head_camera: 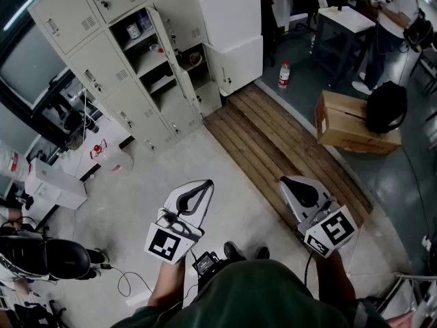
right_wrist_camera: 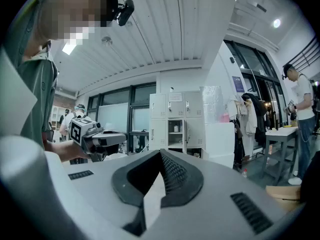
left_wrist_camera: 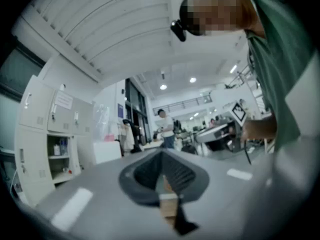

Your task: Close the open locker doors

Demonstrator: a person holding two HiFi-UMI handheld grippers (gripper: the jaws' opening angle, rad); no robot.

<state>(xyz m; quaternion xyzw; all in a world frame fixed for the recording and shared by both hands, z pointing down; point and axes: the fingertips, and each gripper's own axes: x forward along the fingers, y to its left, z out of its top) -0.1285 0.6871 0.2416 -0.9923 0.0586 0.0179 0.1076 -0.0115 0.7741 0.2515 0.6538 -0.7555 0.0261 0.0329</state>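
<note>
A bank of beige lockers stands far ahead at the upper left. One tall door hangs open, baring shelves that hold small items, and a lower compartment beside it is also open. My left gripper and right gripper are held low over the floor, well short of the lockers, both shut and empty. The right gripper view shows the lockers in the distance beyond my shut right gripper, with the left gripper off to the side. The left gripper view has the lockers at its left, past my left gripper.
White cabinets stand right of the lockers. Wooden planks cross the floor ahead. A cardboard box, black backpack and bottle lie right. A person stands by a table. A white box sits left.
</note>
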